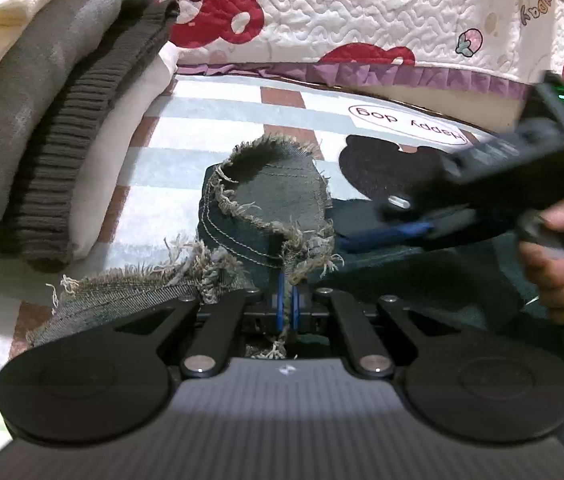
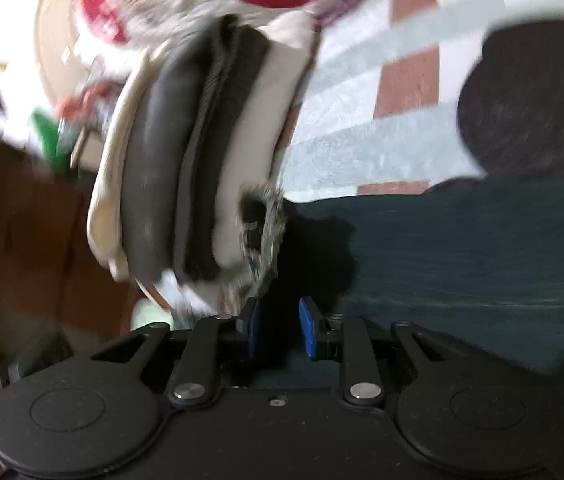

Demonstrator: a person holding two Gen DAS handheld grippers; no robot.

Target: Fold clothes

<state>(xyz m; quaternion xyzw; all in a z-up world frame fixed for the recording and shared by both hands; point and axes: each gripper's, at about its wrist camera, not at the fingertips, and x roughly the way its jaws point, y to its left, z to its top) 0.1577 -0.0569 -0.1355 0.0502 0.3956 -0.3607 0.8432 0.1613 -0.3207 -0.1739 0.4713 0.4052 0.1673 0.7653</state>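
A dark denim garment with frayed hems point(image 1: 273, 184) lies bunched on the checked mat point(image 1: 185, 132). My left gripper point(image 1: 288, 300) is shut on a strand of its frayed edge, and a leg opening stands up just beyond the pads. My right gripper point(image 1: 386, 234) comes in from the right, held by a hand point(image 1: 562, 276), low over the denim. The right wrist view is blurred. In it my right gripper point(image 2: 280, 328) has its blue pads apart and opening, with nothing between them. Dark denim point(image 2: 462, 248) spreads ahead, with a frayed hem point(image 2: 265, 216) to the left.
A stack of folded clothes point(image 1: 41, 140) in cream, grey and ribbed dark knit sits at the left, and shows again as a stack point(image 2: 185, 160) in the right wrist view. A quilt with red bears point(image 1: 362, 12) runs along the back. A brown box point(image 2: 21, 240) stands at the far left.
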